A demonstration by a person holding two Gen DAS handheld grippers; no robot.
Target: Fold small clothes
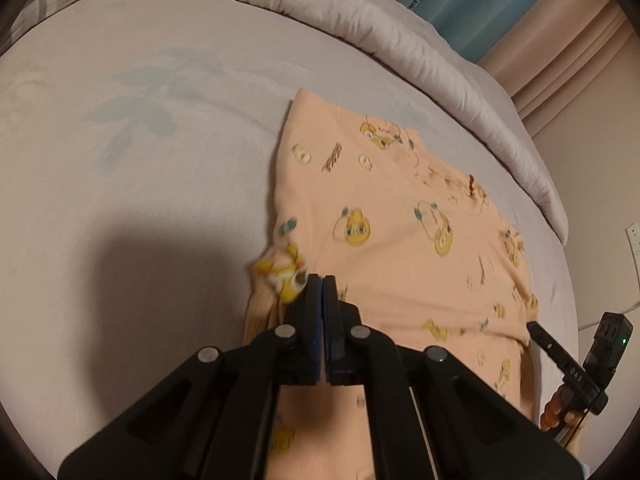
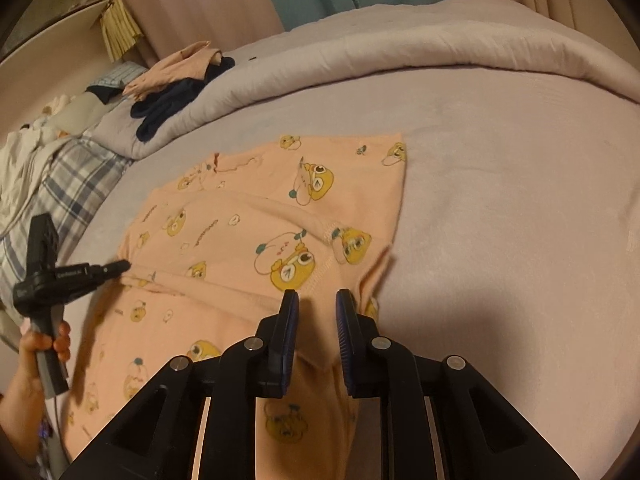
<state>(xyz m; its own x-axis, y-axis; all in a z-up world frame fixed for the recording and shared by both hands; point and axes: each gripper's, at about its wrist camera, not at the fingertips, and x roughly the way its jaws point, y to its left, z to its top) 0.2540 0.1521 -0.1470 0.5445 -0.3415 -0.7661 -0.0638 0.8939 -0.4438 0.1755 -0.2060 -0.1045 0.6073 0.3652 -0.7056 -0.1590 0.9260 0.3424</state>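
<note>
A peach cotton child's garment printed with yellow cartoon characters (image 1: 400,232) is seen spread on the pale lilac bed sheet (image 1: 140,160), right of centre in the left wrist view. Its sleeve edge is folded over near the left gripper (image 1: 322,280), whose jaws are pressed together; whether fabric is pinched between them cannot be told. In the right wrist view the same garment (image 2: 240,232) lies at centre-left, partly folded, a hemmed flap laid across the body. The right gripper (image 2: 317,300) is held over the near edge, jaws parted by a moderate gap, nothing gripped. A rolled grey-lilac duvet (image 2: 440,40) is seen along the far side, with a small pile of dark navy and peach clothes (image 2: 176,84) on it at far left. No containers are visible.
</note>
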